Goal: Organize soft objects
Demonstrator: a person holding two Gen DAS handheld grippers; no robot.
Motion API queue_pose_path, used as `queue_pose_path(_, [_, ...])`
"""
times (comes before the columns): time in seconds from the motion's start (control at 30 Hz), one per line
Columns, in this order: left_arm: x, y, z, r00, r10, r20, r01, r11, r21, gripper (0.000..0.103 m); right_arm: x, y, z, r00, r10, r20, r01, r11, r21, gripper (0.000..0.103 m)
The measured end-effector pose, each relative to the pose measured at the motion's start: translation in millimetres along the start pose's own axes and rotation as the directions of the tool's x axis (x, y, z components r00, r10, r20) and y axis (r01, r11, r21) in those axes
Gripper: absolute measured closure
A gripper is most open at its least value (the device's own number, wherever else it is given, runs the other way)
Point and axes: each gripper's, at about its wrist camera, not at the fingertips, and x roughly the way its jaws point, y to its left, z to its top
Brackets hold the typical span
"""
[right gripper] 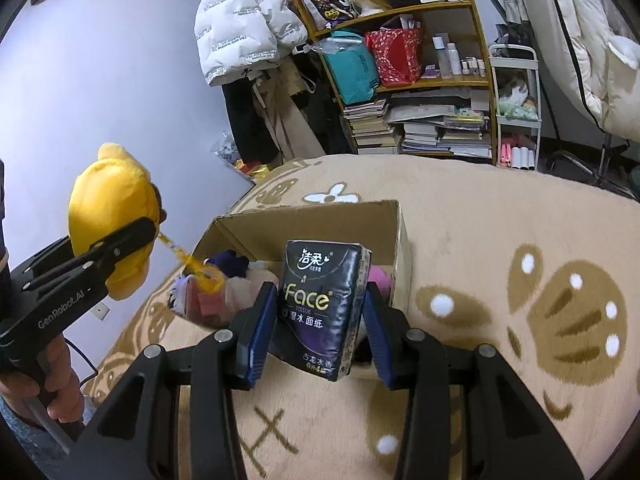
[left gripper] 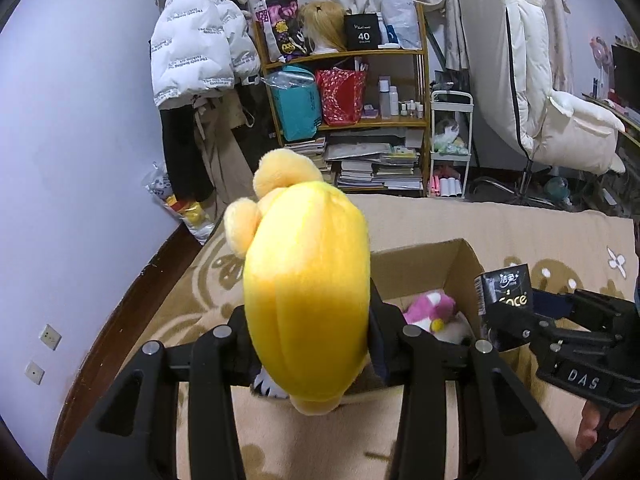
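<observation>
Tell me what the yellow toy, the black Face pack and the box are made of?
Yellow plush toy: looks like soft fuzzy fabric, matte, with stitched seams. Face tissue pack: seemingly thin glossy plastic wrap, since it shines and crinkles at the side. Cardboard box: brown corrugated cardboard, dull, with folded flaps.

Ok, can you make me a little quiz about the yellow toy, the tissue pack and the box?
1. True or false: the right tool is shut on the yellow plush toy.
2. Which is inside the cardboard box?
A. a pink plush toy
B. a green ball
C. a shoe
3. Fill in: the left tool grips the yellow plush toy, and the black tissue pack is held above the ____ box.

Key:
1. False; it holds the black tissue pack.
2. A
3. cardboard
</observation>
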Motion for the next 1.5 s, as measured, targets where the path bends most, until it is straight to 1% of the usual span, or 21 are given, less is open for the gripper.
queue_pose_path(0.13, [15.4,-0.5,5.5,1.000,-0.015,-0.011,0.015,1.000,0.001,0.061,10.1,1.2,6.4,1.000,0.000,-0.014,0.000,1.000,-0.013,0.058])
queue_pose_path(0.3, [36.9,-4.2,3.6,0.997,-0.046,-0.064,0.047,0.999,0.003,0.056,22.7,1.5,7.6,0.999,-0.005,-0.041,0.004,1.000,-0.028,0.058])
queue_pose_path(0.4, [48.1,-6.2,0.3,0.994,-0.053,-0.097,0.054,0.999,0.006,0.055,32.1,0.0,6.6,0.998,-0.012,-0.061,0.010,0.999,-0.034,0.058])
queue_pose_path(0.43, [51.9,-6.7,-1.0,0.992,-0.058,-0.110,0.059,0.998,0.006,0.053,34.9,-0.8,6.0,0.998,-0.015,-0.069,0.013,0.999,-0.031,0.057])
queue_pose_path(0.5, [55.6,-7.6,-3.6,0.991,-0.062,-0.121,0.064,0.998,0.008,0.042,35.3,-1.8,5.6,0.998,-0.014,-0.068,0.013,1.000,-0.023,0.057])
queue_pose_path(0.53, [56.5,-8.3,-4.6,0.991,-0.059,-0.123,0.061,0.998,0.012,0.039,34.5,-2.0,5.7,0.998,-0.013,-0.066,0.012,1.000,-0.020,0.057])
queue_pose_path(0.6, [55.8,-8.6,-5.9,0.992,-0.043,-0.115,0.045,0.999,0.020,0.029,32.4,-2.9,6.3,0.998,-0.012,-0.062,0.012,1.000,-0.010,0.057])
queue_pose_path(0.67, [55.4,-8.0,-5.8,0.992,-0.039,-0.118,0.041,0.999,0.019,0.022,30.6,-4.2,8.0,0.998,-0.016,-0.061,0.015,1.000,-0.003,0.056])
queue_pose_path(0.7, [55.0,-7.0,-5.2,0.992,-0.038,-0.121,0.040,0.999,0.013,0.020,29.1,-4.6,8.7,0.998,-0.019,-0.060,0.019,1.000,0.001,0.056])
queue_pose_path(0.77, [51.0,-4.2,-4.1,0.992,-0.040,-0.115,0.041,0.999,0.000,0.018,25.0,-4.6,9.9,0.998,-0.021,-0.054,0.021,1.000,0.006,0.051])
queue_pose_path(0.83, [45.4,-1.4,-2.7,0.993,-0.034,-0.109,0.033,0.999,-0.006,0.013,18.7,-5.4,11.0,0.999,-0.032,-0.040,0.033,0.999,0.016,0.041])
queue_pose_path(0.87, [41.9,0.4,-2.5,0.994,-0.028,-0.106,0.028,1.000,-0.008,0.010,16.1,-5.9,11.0,0.999,-0.034,-0.036,0.035,0.999,0.020,0.038])
queue_pose_path(0.93, [36.0,3.1,-1.6,0.995,-0.022,-0.097,0.021,1.000,-0.014,0.010,9.7,-6.6,12.5,0.999,-0.032,-0.022,0.033,0.999,0.032,0.028])
queue_pose_path(0.97, [31.3,5.8,-1.7,0.996,-0.018,-0.093,0.016,1.000,-0.019,0.009,5.8,-6.9,12.7,0.999,-0.030,-0.014,0.031,0.999,0.034,0.026])
queue_pose_path(1.1, [16.0,12.4,-3.3,0.996,-0.011,-0.094,0.009,1.000,-0.017,0.009,-8.2,-2.6,14.9,0.999,-0.033,0.016,0.032,0.999,0.027,0.011])
queue_pose_path(1.13, [10.8,13.6,-4.5,0.996,-0.008,-0.092,0.006,1.000,-0.015,0.008,-12.5,-0.5,15.4,0.999,-0.034,0.026,0.033,0.999,0.021,0.009])
queue_pose_path(1.17, [5.9,15.2,-5.7,0.996,-0.001,-0.087,0.000,1.000,-0.014,0.004,-15.8,0.9,15.6,0.999,-0.034,0.035,0.033,0.999,0.014,0.007])
queue_pose_path(1.2, [-0.3,16.6,-6.7,0.997,0.007,-0.082,-0.008,1.000,-0.014,0.003,-20.0,3.3,15.7,0.998,-0.035,0.046,0.035,0.999,0.004,0.003])
queue_pose_path(1.23, [-6.5,18.5,-8.2,0.997,0.014,-0.077,-0.015,1.000,-0.015,0.003,-25.0,6.2,15.3,0.997,-0.042,0.060,0.042,0.999,-0.006,0.000])
queue_pose_path(1.33, [-24.1,23.9,-11.8,0.998,0.034,-0.053,-0.036,0.999,-0.021,0.002,-35.6,11.8,13.2,0.996,-0.047,0.080,0.049,0.999,-0.021,0.000])
queue_pose_path(1.5, [-52.5,32.7,-16.7,0.995,0.100,-0.014,-0.100,0.994,-0.037,0.000,-53.0,19.3,7.6,0.994,-0.045,0.104,0.049,0.998,-0.040,0.000])
